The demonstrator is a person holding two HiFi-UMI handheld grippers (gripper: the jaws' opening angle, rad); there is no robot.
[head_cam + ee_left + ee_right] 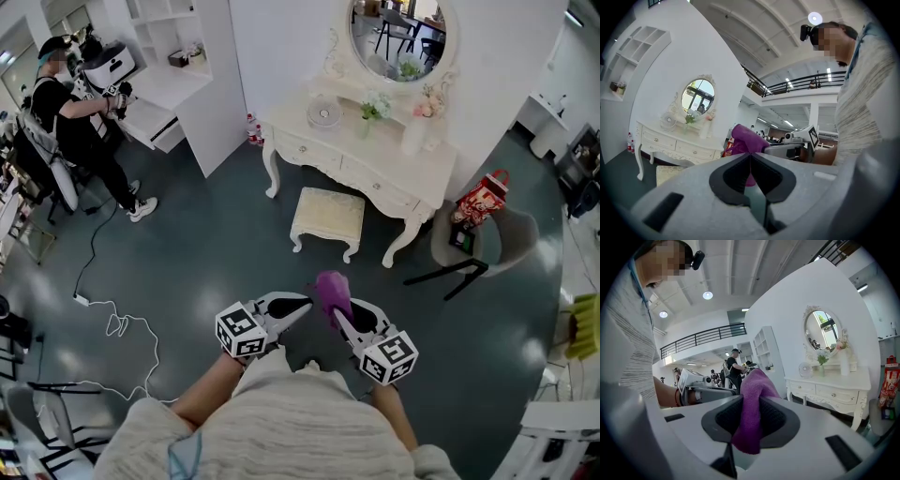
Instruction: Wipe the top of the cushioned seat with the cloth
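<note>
Ahead of claws: white dressing surface [370, 176] against wall, grey chair [506, 239] off to right, only dark floor [206, 262] intervening. Held side by side, roughly level: left claw [305, 302] closed, jaws meeting; right claw [336, 315] clamped on purple cloth [332, 287]. Well ahead of both claws, before the surface: cushioned seat [327, 214].

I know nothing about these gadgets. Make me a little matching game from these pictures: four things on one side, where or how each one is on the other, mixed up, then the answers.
1 cloth
2 cushioned seat
3 left gripper
4 round mirror

A above the dressing table
B shut, nothing between its jaws
C on the floor in front of the dressing table
D clamped in the right gripper

Pairs: 1-D, 2-C, 3-B, 4-A
</note>
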